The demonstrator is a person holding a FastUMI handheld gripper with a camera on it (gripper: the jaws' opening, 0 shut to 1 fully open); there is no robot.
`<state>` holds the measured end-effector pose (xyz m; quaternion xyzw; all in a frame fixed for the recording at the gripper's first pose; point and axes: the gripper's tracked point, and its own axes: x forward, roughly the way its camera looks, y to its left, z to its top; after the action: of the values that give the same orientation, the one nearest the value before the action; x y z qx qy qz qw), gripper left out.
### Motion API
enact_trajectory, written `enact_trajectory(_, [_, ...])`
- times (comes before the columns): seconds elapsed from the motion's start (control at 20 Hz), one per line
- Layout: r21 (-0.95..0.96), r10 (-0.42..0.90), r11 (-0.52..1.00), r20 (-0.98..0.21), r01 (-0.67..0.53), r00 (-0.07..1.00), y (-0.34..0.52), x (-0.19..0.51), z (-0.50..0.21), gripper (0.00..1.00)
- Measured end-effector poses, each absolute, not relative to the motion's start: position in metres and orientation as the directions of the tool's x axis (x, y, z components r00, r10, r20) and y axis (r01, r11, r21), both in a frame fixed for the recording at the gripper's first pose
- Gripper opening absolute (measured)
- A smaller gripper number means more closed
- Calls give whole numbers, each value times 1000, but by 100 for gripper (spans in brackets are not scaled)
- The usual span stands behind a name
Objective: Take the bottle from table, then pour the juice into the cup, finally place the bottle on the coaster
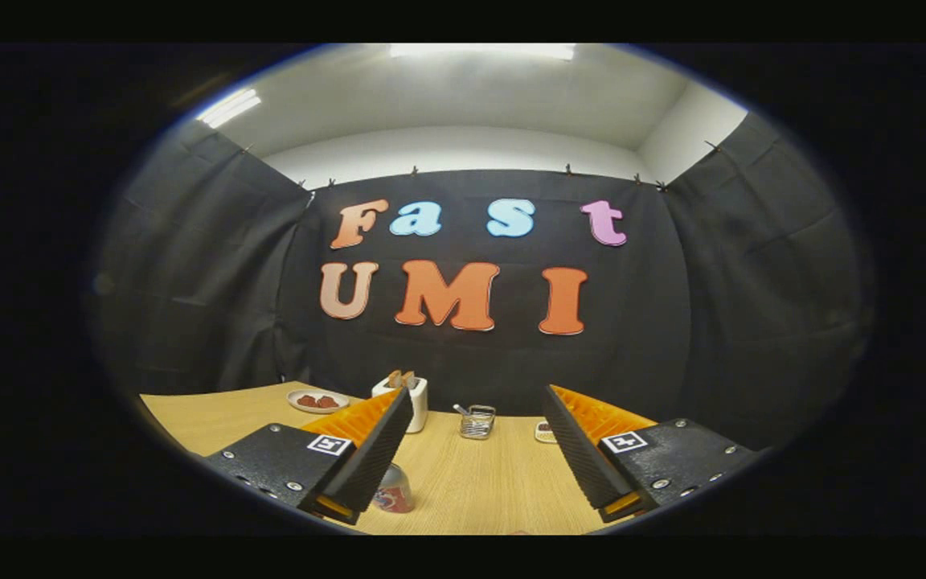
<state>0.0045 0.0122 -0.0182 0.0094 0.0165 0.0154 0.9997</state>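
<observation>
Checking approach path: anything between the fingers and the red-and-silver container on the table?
Nothing visible. The container sits beside the left finger, partly hidden behind it; the gripper is open, only table between its fingers.

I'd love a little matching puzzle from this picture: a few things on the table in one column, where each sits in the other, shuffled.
Things:
1. plate
2. toaster
3. wire basket
4. cup

Places:
A. on the table beyond the open fingers of the hand-held gripper, roughly midway between them
B. partly hidden behind the left finger's tip, near the camera
C. far back, left of the toaster
D. far back, with something sticking out of its top

Pairs: 1-C, 2-D, 3-A, 4-B
</observation>
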Motion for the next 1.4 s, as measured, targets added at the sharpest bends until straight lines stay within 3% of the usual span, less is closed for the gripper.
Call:
enact_trajectory(0.9, [106,246,967,-176,-230,953,99,-14,-121,97])
enact_trajectory(1.4, [119,257,965,-276,-233,926,123,-11,-203,98])
